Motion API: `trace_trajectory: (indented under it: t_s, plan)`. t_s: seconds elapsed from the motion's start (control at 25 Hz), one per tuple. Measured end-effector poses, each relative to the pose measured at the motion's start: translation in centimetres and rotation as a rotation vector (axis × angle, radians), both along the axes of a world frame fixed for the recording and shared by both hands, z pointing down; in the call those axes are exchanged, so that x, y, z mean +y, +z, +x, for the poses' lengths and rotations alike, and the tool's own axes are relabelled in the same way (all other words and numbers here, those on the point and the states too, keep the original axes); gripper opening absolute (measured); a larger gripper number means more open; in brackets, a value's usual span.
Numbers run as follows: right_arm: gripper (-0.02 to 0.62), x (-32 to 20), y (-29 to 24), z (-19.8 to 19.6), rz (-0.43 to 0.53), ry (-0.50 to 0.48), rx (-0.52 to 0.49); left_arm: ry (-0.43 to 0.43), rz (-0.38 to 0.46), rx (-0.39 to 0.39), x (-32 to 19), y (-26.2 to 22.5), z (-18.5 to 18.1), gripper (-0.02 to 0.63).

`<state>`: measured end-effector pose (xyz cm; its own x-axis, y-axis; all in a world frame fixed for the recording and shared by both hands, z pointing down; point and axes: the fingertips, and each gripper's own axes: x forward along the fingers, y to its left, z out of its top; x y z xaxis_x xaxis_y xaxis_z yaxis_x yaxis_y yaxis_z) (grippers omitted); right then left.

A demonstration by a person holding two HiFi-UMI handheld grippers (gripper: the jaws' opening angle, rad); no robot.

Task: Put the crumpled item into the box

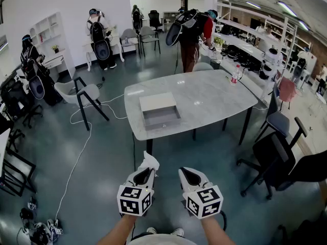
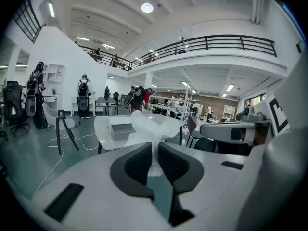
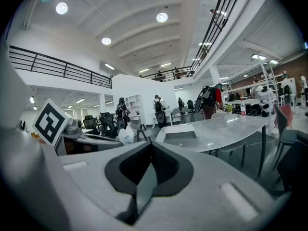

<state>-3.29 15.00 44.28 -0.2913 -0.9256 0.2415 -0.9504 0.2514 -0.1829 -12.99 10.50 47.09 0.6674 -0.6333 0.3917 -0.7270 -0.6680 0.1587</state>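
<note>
- The big room has a grey-green floor (image 1: 97,152), with lots of open space between the person and the table.
- The pale marble table (image 1: 214,98) stands well ahead of both grippers.
- The open box (image 1: 162,125) sits by the table's near edge, on the left.
- The right gripper (image 3: 151,147) is closed tight, with nothing in it.
- The left gripper (image 2: 155,150) pinches the crumpled white item (image 2: 151,126). It puffs out past the fingertips, far from the box.

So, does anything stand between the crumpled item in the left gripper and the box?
Nothing visible does. The left gripper pinches the crumpled item in its jaws; ahead lie only open floor and bare table up to the open box.
</note>
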Motion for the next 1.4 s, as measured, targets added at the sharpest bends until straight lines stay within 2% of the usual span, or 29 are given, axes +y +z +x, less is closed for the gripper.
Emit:
trace_trajectory:
  t_s: [0.4, 0.6, 1.0, 1.4]
  plan:
    - [0.005, 0.7, 1.4, 3.3, -0.025, -0.025, 0.009, -0.004, 0.001, 0.006, 0.2, 0.7, 3.5, 0.038]
    - [0.005, -0.9, 1.5, 4.6, -0.03, -0.031, 0.009, 0.007, 0.001, 0.012, -1.4, 1.0, 5.3, 0.038]
    - [0.005, -9.0, 2.7, 5.8, -0.048, -0.058, 0.013, 0.011, -0.013, 0.016, -9.2, 2.1, 7.2, 0.038]
    - [0.005, -18.3, 2.7, 5.6, -0.086, -0.068, 0.004, 0.024, -0.058, -0.001, -17.8, 2.7, 7.4, 0.038]
